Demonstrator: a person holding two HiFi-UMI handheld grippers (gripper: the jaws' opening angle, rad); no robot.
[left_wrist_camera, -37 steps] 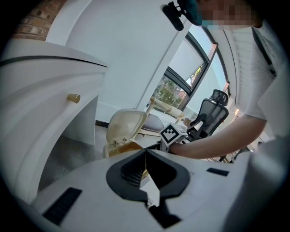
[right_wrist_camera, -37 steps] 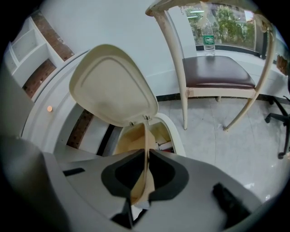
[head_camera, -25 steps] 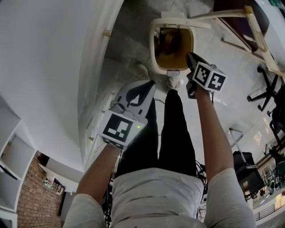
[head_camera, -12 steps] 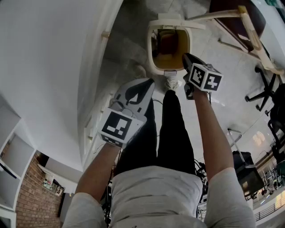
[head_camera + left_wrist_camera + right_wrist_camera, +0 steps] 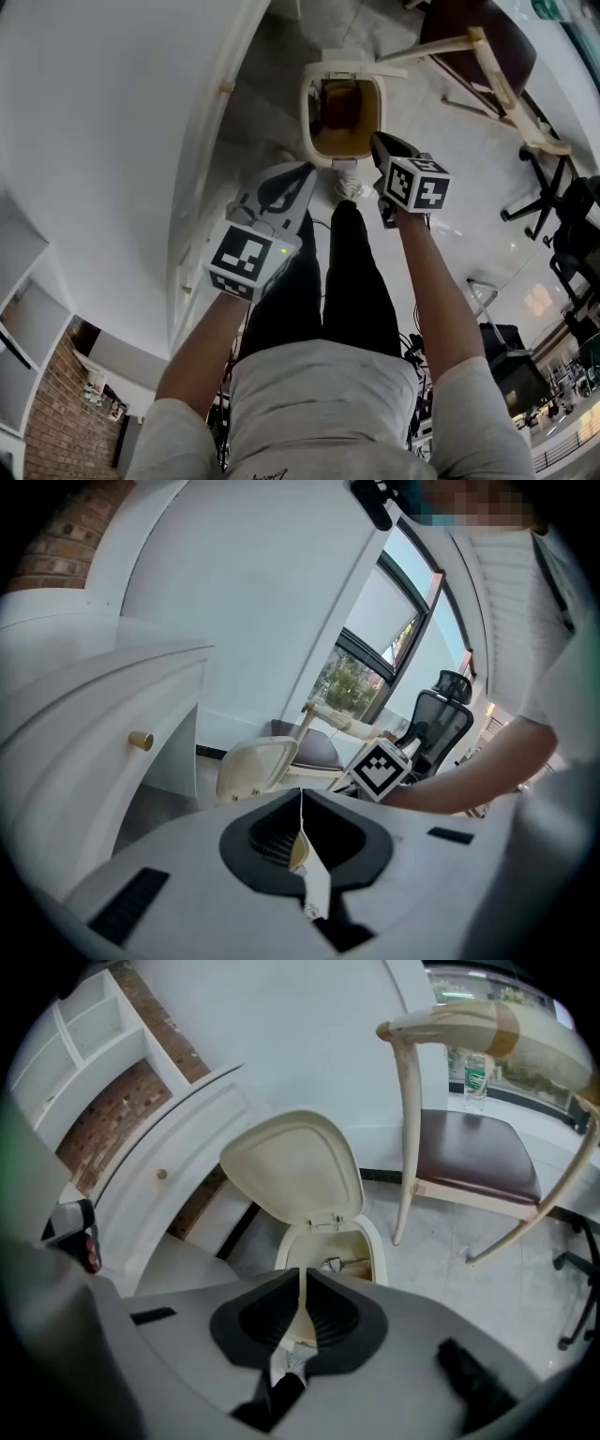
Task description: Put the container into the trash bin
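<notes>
Wooden chair (image 5: 478, 1157): maroon seat, pale curved frame, upper right of right gripper view. Clear bottle (image 5: 476, 1071), green label, behind it. White cabinet (image 5: 202, 1124) at left, round knob (image 5: 161, 1174); brick wall (image 5: 117, 1101) above. Black office chair (image 5: 562, 220), right edge of head view.

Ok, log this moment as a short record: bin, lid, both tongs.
trash bin: on the floor
lid: up
inside bin: brownish thing, kind unclear
left tongs: shut, nothing between them
right tongs: shut, nothing between them, pointing toward the bin
chair: beside the bin
</notes>
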